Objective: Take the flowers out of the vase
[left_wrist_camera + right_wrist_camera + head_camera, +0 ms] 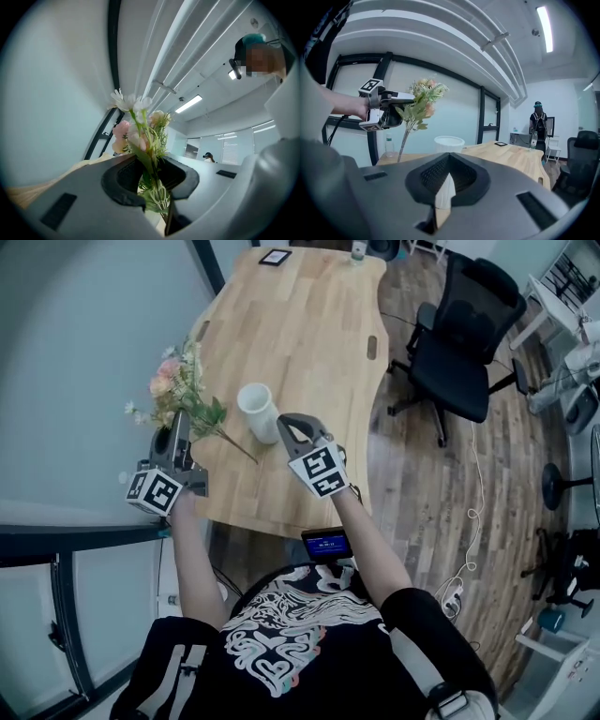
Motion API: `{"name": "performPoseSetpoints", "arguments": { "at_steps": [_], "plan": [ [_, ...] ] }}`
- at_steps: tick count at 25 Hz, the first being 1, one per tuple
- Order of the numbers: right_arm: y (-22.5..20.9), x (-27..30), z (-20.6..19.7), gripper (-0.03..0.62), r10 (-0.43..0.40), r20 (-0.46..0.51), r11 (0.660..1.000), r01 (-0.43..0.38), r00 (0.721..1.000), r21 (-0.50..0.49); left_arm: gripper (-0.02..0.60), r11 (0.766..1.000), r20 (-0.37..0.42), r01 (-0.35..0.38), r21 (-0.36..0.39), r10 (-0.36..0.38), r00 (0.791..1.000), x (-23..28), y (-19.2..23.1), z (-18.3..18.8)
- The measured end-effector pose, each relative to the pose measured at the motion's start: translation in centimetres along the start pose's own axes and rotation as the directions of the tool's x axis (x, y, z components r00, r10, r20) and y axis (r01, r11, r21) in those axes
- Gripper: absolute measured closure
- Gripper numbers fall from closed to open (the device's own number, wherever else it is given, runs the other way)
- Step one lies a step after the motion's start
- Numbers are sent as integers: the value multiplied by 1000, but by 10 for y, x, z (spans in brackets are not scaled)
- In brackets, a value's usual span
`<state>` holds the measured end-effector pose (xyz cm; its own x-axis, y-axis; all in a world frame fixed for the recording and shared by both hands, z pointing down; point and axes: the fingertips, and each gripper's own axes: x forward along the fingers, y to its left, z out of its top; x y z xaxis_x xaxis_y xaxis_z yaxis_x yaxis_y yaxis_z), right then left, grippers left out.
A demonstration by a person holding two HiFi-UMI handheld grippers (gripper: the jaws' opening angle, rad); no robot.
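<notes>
A bunch of pink and white flowers (178, 381) with green leaves is out of the vase, and my left gripper (178, 434) is shut on its stems above the table's left edge. The thin stem end (239, 448) slants down toward the table. In the left gripper view the flowers (140, 136) stand between the jaws. The white vase (258, 412) stands upright on the wooden table (309, 324), empty. My right gripper (287, 424) is just right of the vase, shut on nothing. The right gripper view shows the vase (450, 140) ahead, with the flowers (423, 96) and left gripper (389, 112) on the left.
A black office chair (469, 343) stands right of the table. At the table's far end lie a small dark frame (276, 257) and a bottle (358, 249). A water bottle (389, 146) stands by the window. A person (539, 124) stands far off.
</notes>
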<state>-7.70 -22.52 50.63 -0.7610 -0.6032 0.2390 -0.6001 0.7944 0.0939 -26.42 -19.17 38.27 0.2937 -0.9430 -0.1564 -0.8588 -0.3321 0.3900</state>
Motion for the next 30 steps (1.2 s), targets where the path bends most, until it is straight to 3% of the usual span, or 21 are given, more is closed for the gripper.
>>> {"name": "performPoseSetpoints", "arguments": {
  "at_steps": [4,15,30],
  "plan": [
    [5,4,-12,588,9,-39,999,-11,999,-37,492,999,-38,-26,-37,25,999,-5,13,-25],
    [4,6,-47,588,26,-107,1000,-25,994,11,492,990,-155,-87,-108,70,985,-9,36,-95],
    [6,14,-82,588,73,-146,995,-62,987,80,491,961,-278,-224,-163,173,945,-22,69,-175]
  ]
}}
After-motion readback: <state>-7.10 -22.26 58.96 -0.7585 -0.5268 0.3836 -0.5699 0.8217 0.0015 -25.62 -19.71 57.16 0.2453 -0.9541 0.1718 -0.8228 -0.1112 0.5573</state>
